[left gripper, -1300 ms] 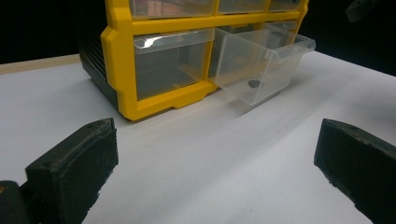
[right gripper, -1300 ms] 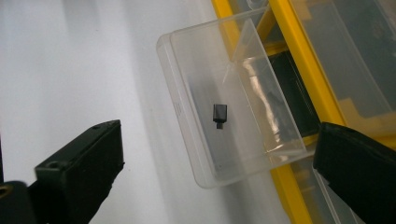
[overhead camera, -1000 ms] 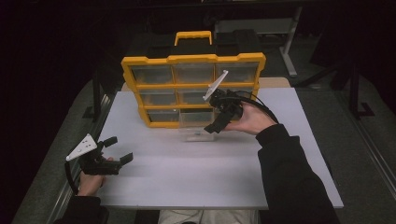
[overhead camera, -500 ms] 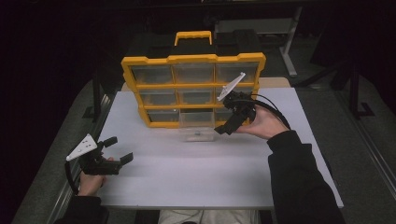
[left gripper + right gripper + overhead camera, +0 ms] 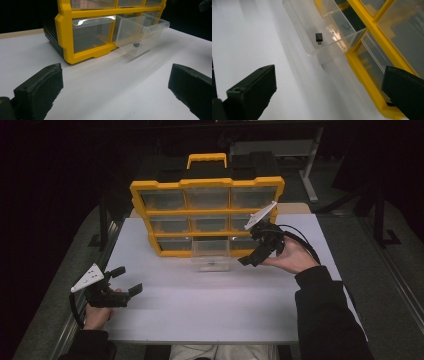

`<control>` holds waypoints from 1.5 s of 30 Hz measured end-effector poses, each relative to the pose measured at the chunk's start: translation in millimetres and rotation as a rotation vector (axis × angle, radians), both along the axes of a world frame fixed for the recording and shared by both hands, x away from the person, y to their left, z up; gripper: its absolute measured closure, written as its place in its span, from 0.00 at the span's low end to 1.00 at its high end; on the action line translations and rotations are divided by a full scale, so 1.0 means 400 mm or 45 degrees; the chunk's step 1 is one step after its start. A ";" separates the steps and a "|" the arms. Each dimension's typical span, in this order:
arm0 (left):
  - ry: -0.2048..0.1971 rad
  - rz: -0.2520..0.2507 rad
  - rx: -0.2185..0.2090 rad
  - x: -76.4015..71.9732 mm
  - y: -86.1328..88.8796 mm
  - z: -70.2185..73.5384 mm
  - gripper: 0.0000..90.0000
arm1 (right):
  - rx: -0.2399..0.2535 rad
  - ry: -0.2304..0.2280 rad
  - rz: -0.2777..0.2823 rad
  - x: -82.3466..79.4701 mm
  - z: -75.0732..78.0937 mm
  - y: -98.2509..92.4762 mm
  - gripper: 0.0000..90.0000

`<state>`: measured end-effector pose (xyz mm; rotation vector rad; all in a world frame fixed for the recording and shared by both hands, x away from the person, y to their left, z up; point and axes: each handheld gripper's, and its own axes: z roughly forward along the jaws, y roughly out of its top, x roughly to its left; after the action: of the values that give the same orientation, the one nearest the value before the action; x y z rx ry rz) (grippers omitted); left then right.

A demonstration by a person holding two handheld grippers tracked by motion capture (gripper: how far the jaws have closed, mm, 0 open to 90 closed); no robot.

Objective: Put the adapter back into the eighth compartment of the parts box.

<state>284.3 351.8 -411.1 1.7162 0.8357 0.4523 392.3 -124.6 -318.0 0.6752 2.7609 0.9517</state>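
With the clear drawer (image 5: 210,256) pulled out, the right gripper (image 5: 255,254), jaws spread, probably reaches next for the small black part (image 5: 319,37)

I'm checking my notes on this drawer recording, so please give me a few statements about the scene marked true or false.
1. The clear plastic drawer in the bottom row of the yellow-framed organiser cabinet is pulled out. True.
2. That drawer holds a small black block-shaped part. True.
3. The right gripper is shut on the drawer. False: its jaws stand open beside the drawer, holding nothing.
4. The left gripper rests on top of the cabinet. False: it is low over the white tabletop, well away from it.
5. Both grippers are open. True.
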 end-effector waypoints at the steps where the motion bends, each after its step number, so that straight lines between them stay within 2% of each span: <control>1: 0.000 0.000 0.000 0.000 0.000 0.000 0.00 | 0.007 0.002 -0.007 -0.002 -0.002 -0.005 0.00; 7: 0.000 -0.002 0.005 0.000 -0.002 0.000 0.00 | 0.053 0.018 -0.037 -0.009 -0.023 -0.035 0.00; 29: 0.002 -0.001 0.006 0.000 -0.001 -0.001 0.00 | 0.140 0.040 -0.124 -0.045 -0.086 -0.131 0.00; 41: 0.000 0.000 0.006 0.000 -0.001 0.000 0.00 | 0.189 0.047 -0.189 -0.077 -0.137 -0.193 0.00; 45: -0.001 0.000 0.002 -0.001 -0.001 0.000 0.00 | 0.240 0.049 -0.203 -0.085 -0.144 -0.214 0.00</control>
<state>284.1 351.3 -411.1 1.7177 0.8353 0.4538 358.1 -210.1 -375.6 0.9358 2.6223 1.1834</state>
